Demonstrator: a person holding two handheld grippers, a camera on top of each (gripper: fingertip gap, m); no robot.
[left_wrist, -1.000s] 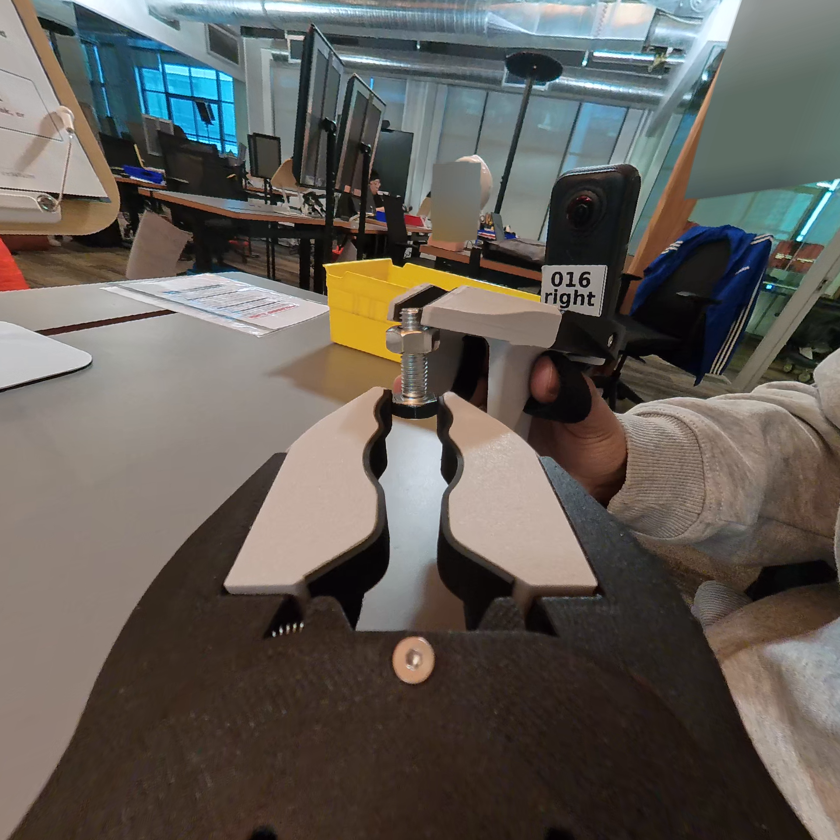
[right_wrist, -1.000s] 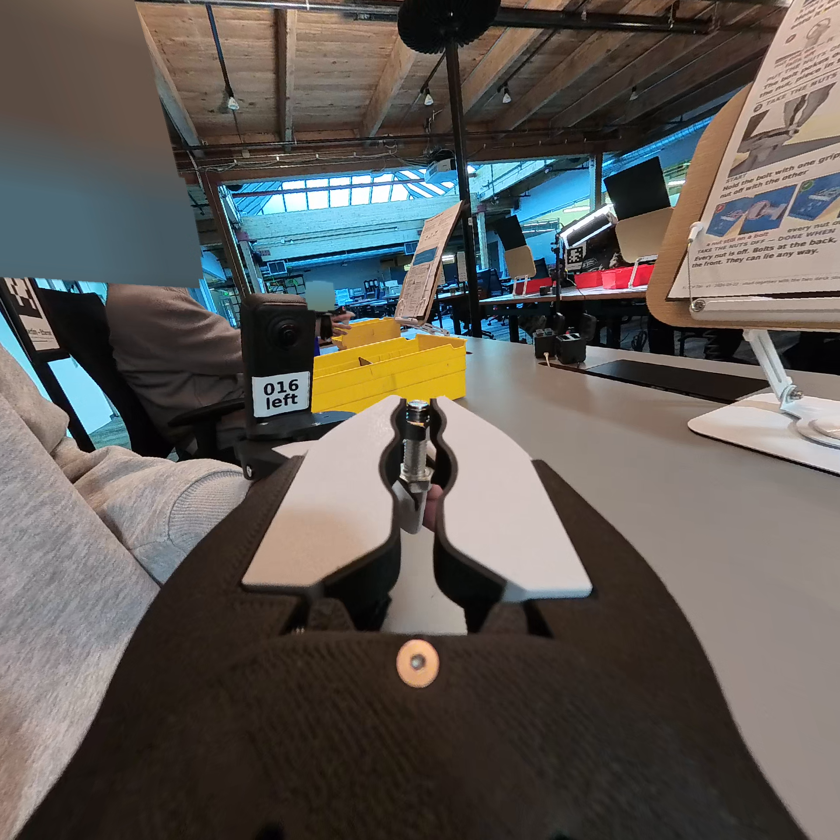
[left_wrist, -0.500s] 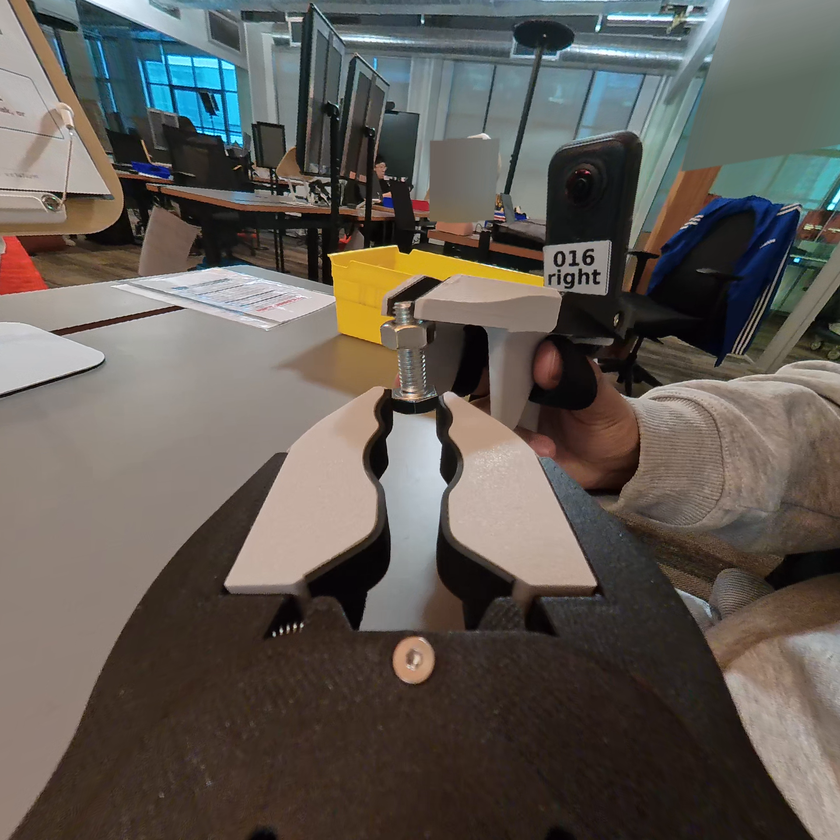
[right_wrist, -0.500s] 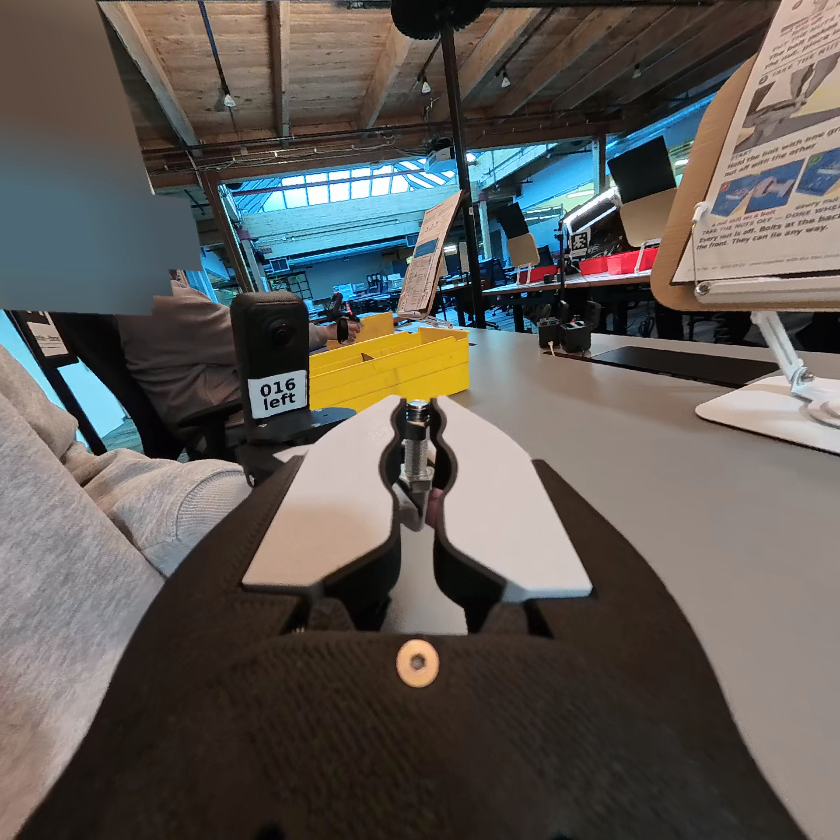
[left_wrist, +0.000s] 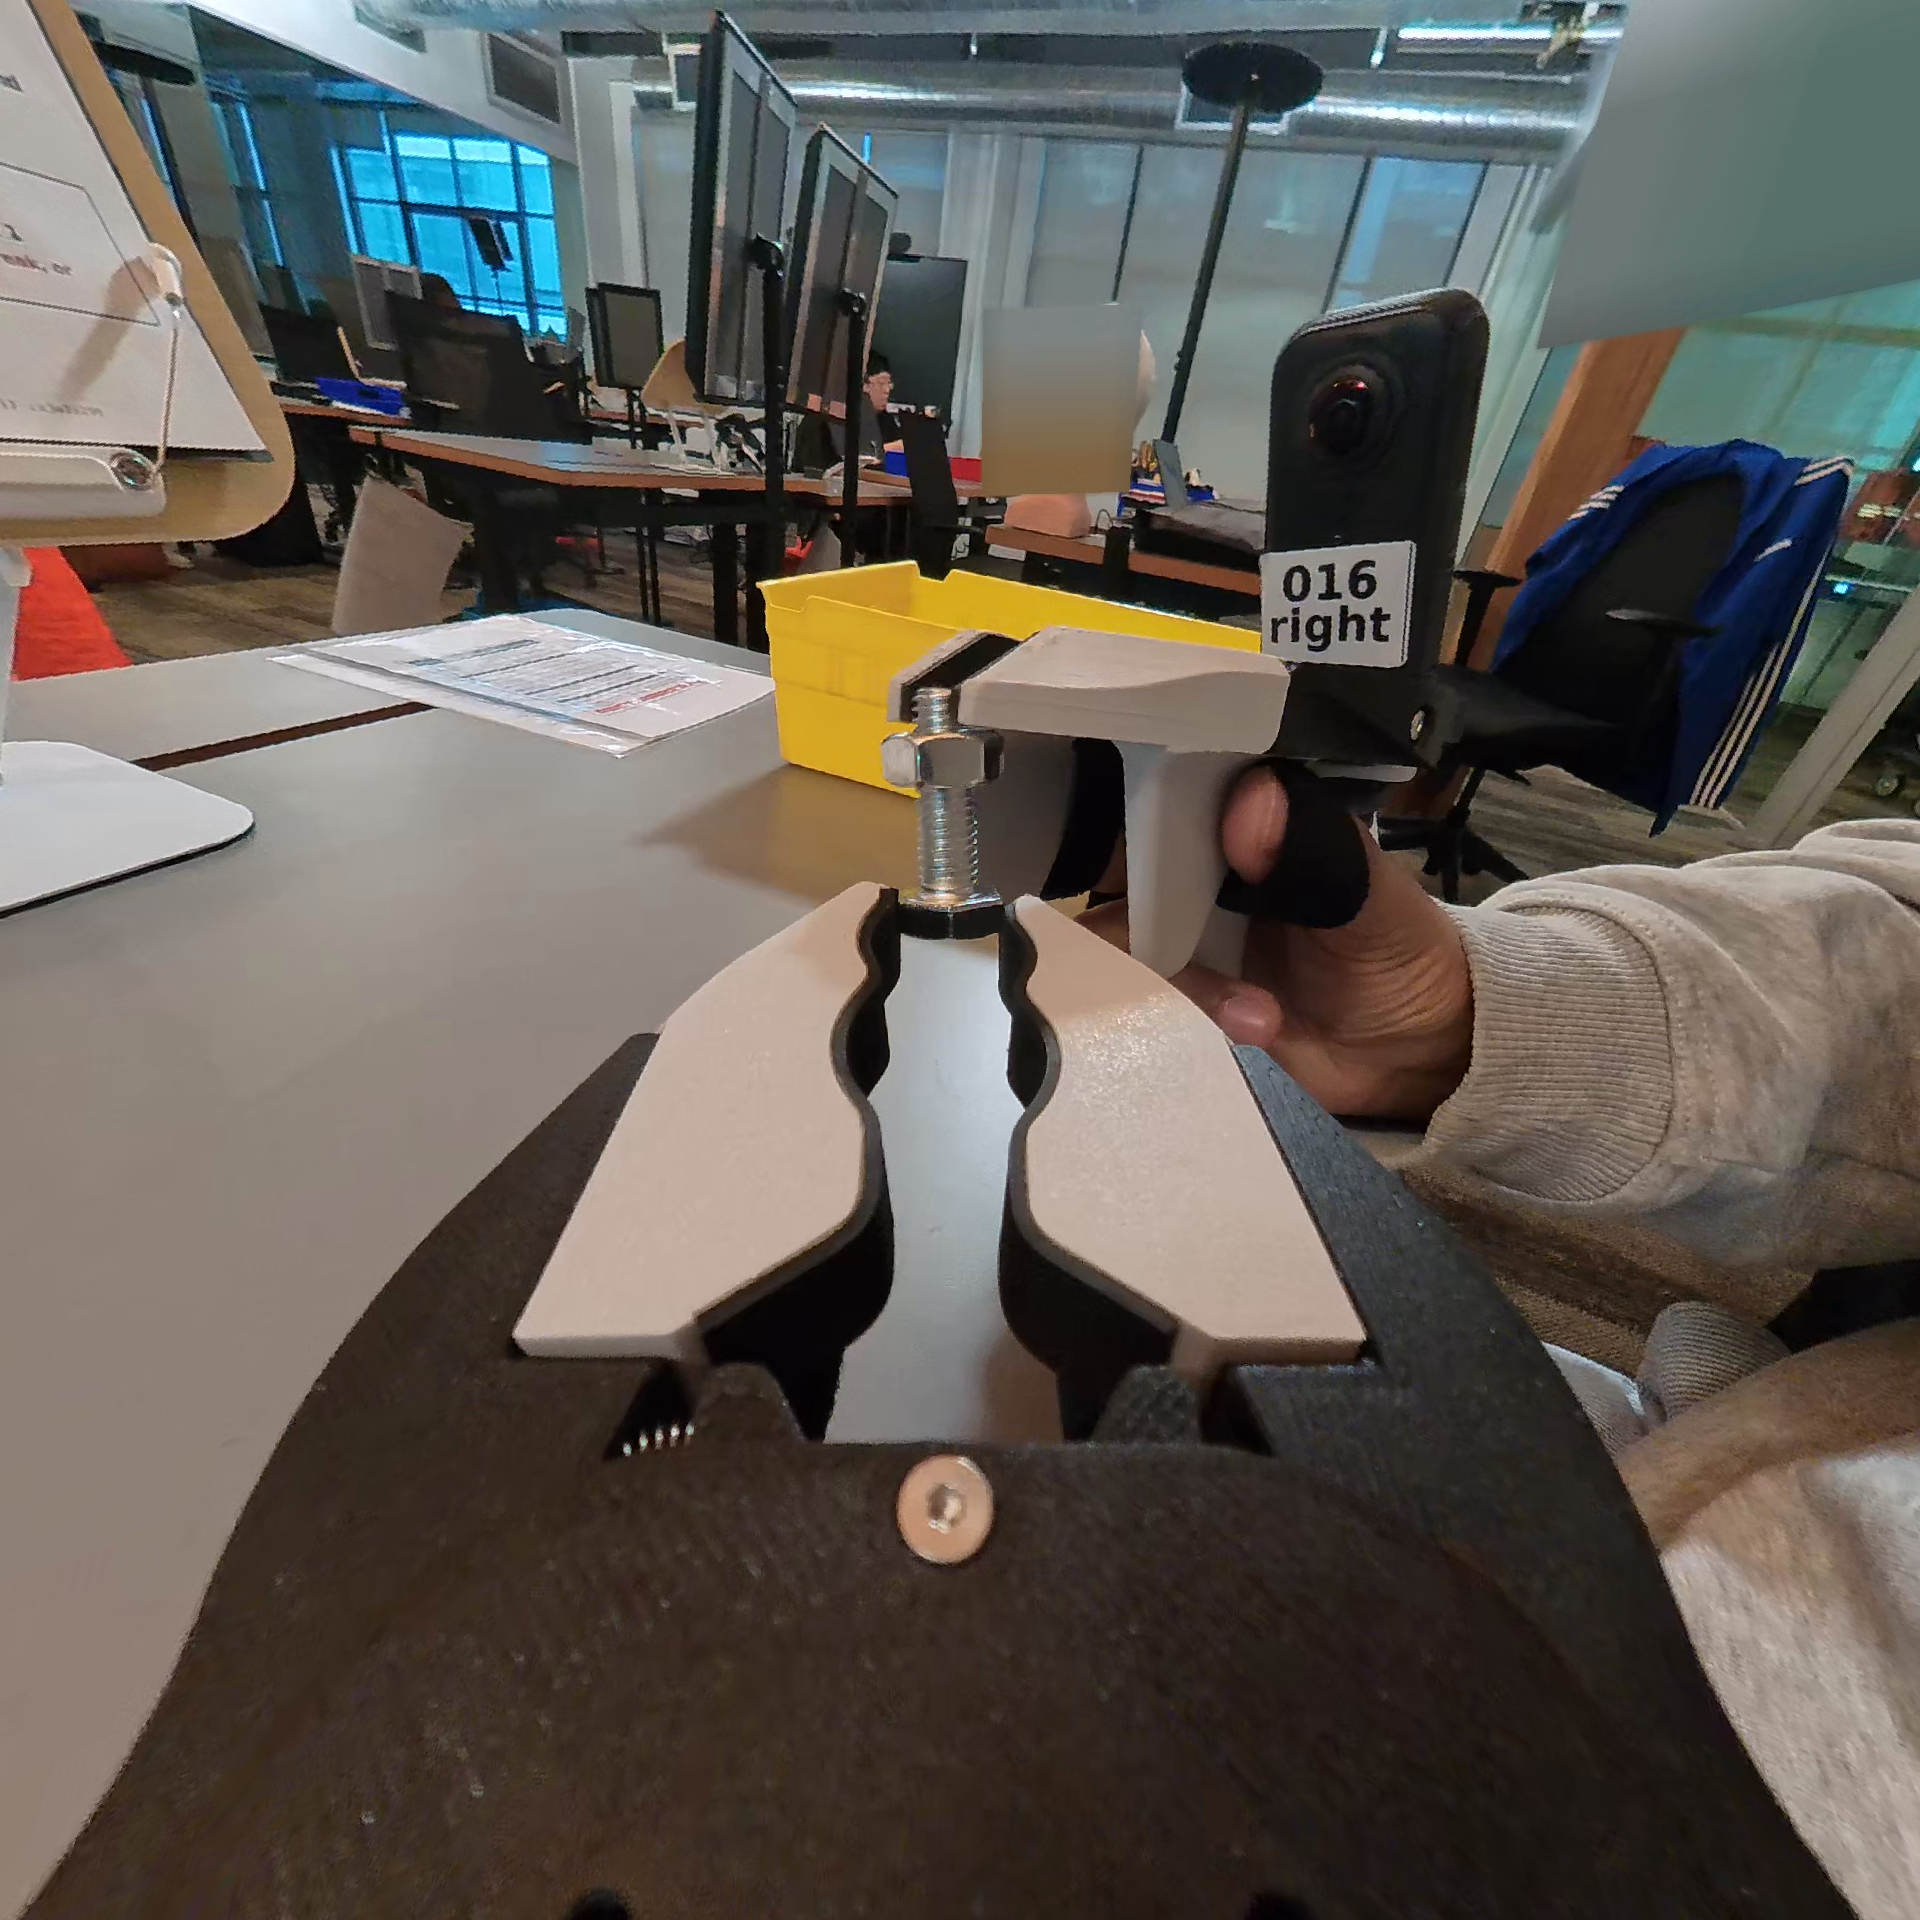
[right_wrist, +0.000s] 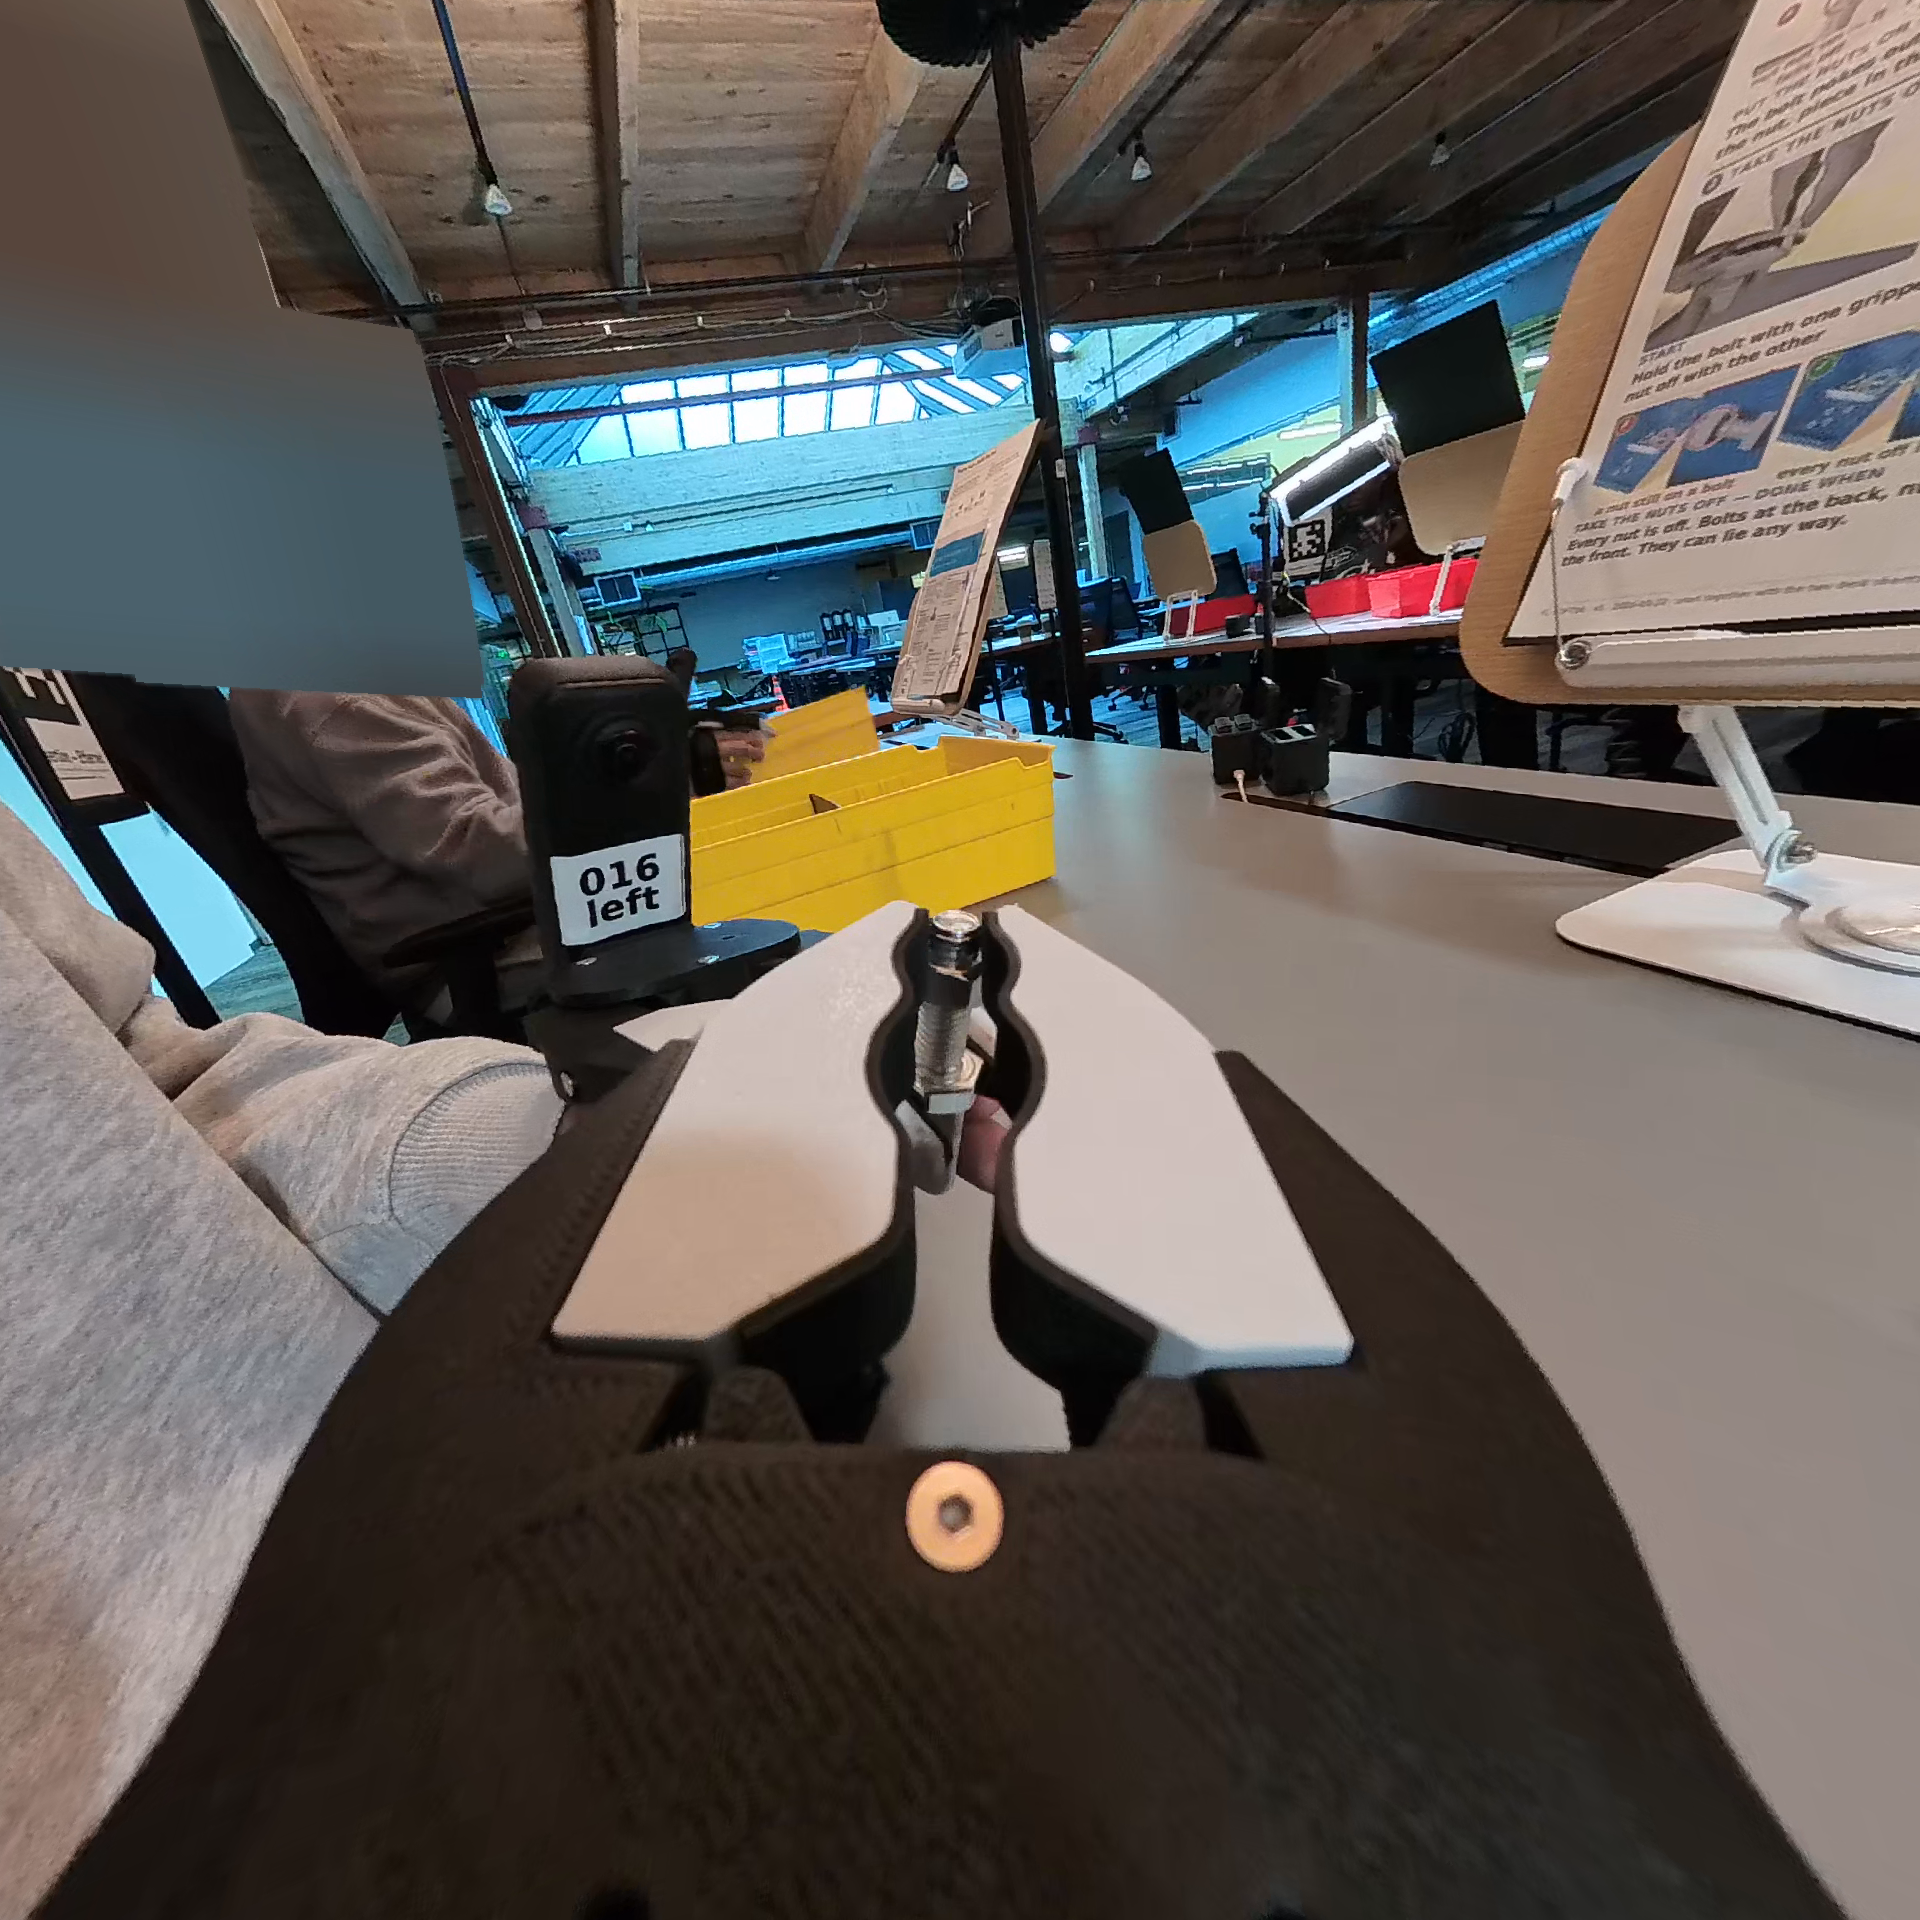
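Note:
A silver bolt stands upright over the grey table. My left gripper is shut on its dark hex head at the bottom. A silver nut sits near the top of the thread. My right gripper comes in from the right, held by a hand, and its fingertips close around the bolt's top at the nut. In the right wrist view my right gripper pinches the bolt's top, and the shaft runs down between the fingers to the left gripper's fingers below.
A yellow bin stands on the table behind the bolt; it also shows in the right wrist view. A document stand on a white base, a sleeved paper sheet and a black mat are on the table. A person sits beyond. Both grippers' tips are close together, under 4 cm apart.
The right gripper has levelled out and its hand has dropped a little around the bolt's top. The left gripper and the bolt have barely moved.

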